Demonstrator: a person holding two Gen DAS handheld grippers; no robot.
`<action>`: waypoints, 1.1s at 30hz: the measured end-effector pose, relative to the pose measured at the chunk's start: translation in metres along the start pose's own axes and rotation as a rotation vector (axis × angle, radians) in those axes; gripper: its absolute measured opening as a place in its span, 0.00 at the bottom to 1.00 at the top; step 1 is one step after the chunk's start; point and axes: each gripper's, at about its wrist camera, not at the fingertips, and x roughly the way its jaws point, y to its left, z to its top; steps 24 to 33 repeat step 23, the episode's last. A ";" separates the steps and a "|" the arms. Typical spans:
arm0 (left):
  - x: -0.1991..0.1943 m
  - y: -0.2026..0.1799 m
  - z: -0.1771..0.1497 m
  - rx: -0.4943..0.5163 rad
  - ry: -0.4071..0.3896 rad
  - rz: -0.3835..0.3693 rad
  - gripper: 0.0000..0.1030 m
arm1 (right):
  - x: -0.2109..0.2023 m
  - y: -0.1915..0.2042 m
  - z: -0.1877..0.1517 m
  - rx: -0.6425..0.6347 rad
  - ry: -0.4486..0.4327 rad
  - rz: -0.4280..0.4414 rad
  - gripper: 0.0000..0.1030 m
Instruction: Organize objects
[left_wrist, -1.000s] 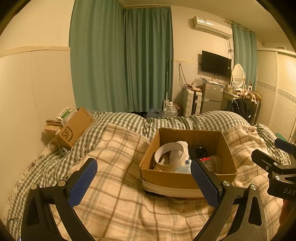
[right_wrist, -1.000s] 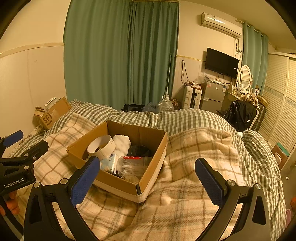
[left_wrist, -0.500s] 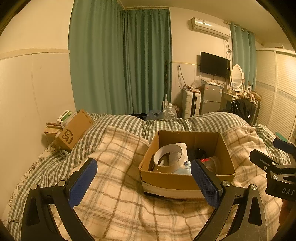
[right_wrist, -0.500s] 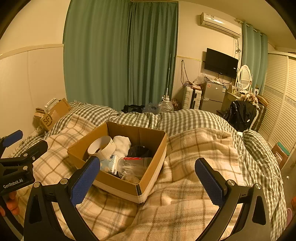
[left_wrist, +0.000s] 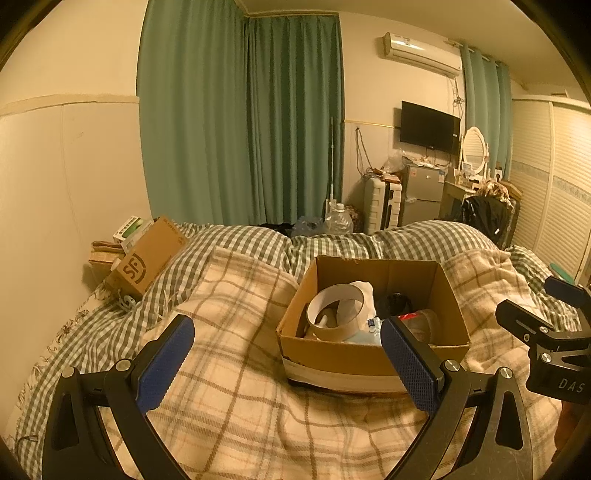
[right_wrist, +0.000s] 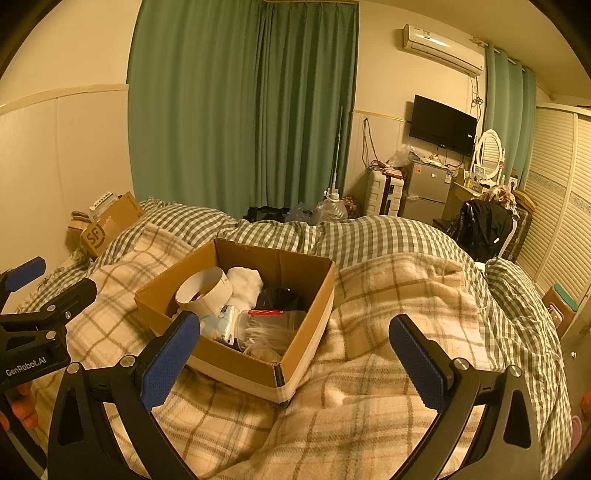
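An open cardboard box (left_wrist: 369, 360) (right_wrist: 240, 363) sits on a plaid blanket on the bed. Inside are a wide tape roll (left_wrist: 338, 314) (right_wrist: 205, 290), a white cloth (right_wrist: 243, 282), a black item (right_wrist: 280, 297), and a clear plastic container with a red lid (right_wrist: 271, 326). My left gripper (left_wrist: 286, 354) is open and empty, held in front of the box. My right gripper (right_wrist: 295, 354) is open and empty, held in front of the box's near right corner. Each gripper shows at the edge of the other's view.
An SF-marked carton (left_wrist: 147, 258) leans at the bed's far left by the wall. Plaid blanket (right_wrist: 388, 369) and checked duvet (right_wrist: 369, 236) cover the bed. Curtains, a water jug, fridge, TV and wardrobe stand beyond the bed.
Both views drift slightly; the box sits a touch lower and nearer in the left wrist view. Both grippers stay open and empty.
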 end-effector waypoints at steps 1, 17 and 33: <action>0.000 0.000 -0.001 0.000 0.001 -0.001 1.00 | 0.000 0.000 0.000 0.000 0.001 -0.001 1.00; 0.000 0.001 -0.003 -0.001 0.008 -0.002 1.00 | 0.001 0.001 -0.002 -0.002 0.010 0.002 1.00; -0.001 0.000 -0.004 -0.002 0.008 0.005 1.00 | 0.002 0.003 -0.003 -0.001 0.015 0.005 1.00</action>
